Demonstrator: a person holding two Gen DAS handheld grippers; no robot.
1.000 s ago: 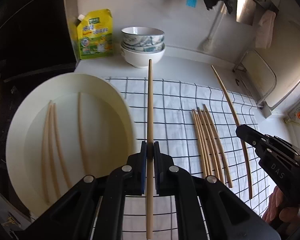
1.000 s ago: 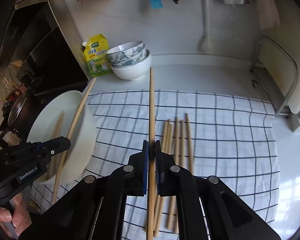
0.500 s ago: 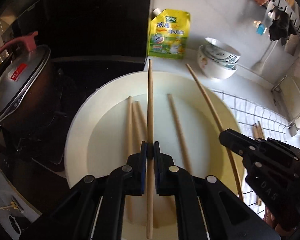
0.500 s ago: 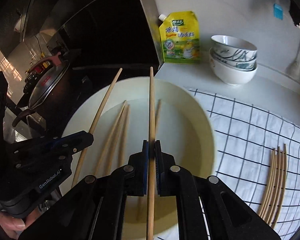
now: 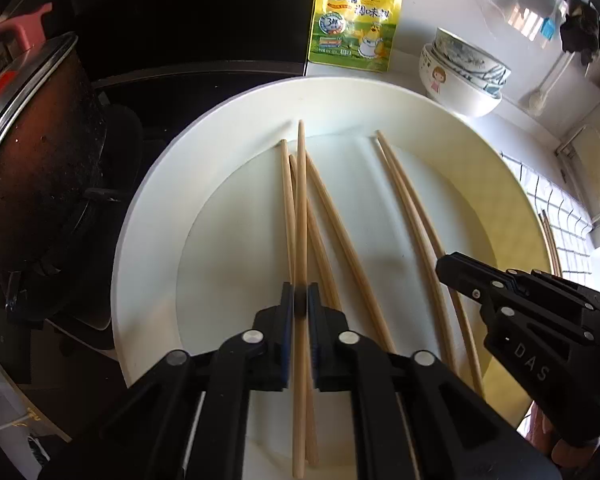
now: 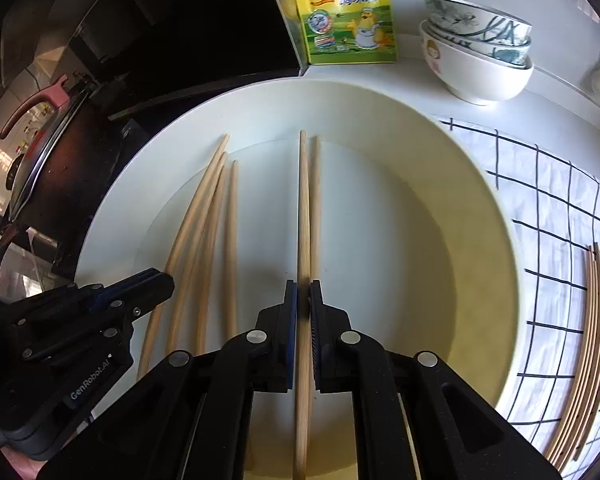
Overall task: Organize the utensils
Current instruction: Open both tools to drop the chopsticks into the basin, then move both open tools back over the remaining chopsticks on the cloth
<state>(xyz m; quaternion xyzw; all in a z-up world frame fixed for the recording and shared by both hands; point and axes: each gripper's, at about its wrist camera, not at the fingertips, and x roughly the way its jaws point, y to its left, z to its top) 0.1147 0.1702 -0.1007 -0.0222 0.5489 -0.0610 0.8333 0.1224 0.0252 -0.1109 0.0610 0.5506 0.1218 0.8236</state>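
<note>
A large white basin holds several wooden chopsticks. My left gripper is shut on a chopstick and holds it low over the basin, above the ones lying there. My right gripper is shut on another chopstick, also low over the basin beside a lying one. The right gripper also shows in the left wrist view. The left gripper also shows in the right wrist view. Several more chopsticks lie on the checked cloth to the right.
A yellow seasoning pouch and stacked bowls stand behind the basin. A dark pot with a lid sits on the black stove at left. A white wall with hanging tools is at the back right.
Both grippers have swung left from over the checked cloth to the basin and come down close over it, each still holding its chopstick.
</note>
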